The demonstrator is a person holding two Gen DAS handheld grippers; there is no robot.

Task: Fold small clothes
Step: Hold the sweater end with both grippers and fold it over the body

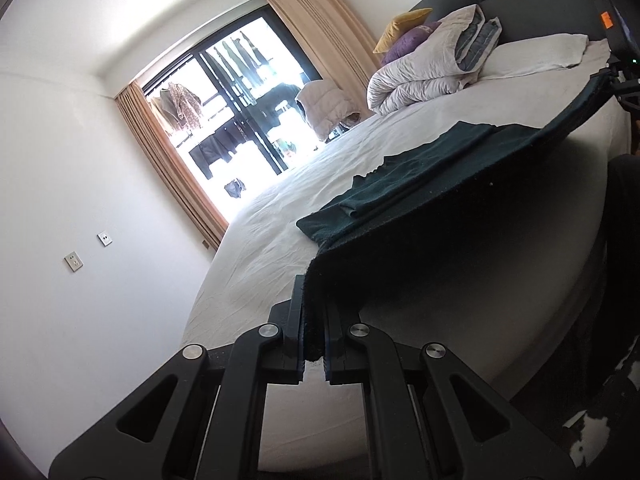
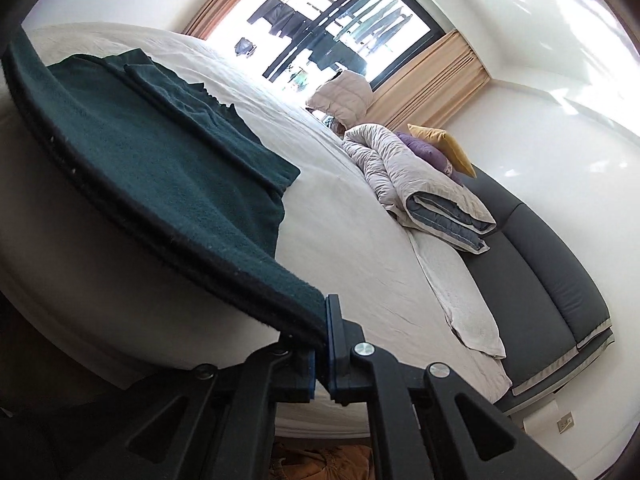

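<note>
A dark green garment (image 1: 404,184) lies on the white bed (image 1: 312,200), its near edge lifted and stretched between my two grippers. My left gripper (image 1: 314,312) is shut on one corner of that edge. My right gripper (image 2: 322,328) is shut on the other corner, and it shows at the far right of the left wrist view (image 1: 616,76). The garment (image 2: 160,148) hangs off the bed's near side in a taut band, with its far part flat on the sheet and a folded strip on top.
A rolled pale duvet (image 2: 416,176) and purple and yellow pillows (image 2: 436,144) lie by the dark grey headboard (image 2: 552,264). A white towel (image 2: 460,292) lies along the bed's head. A window with beige curtains (image 1: 224,112) is beyond the bed.
</note>
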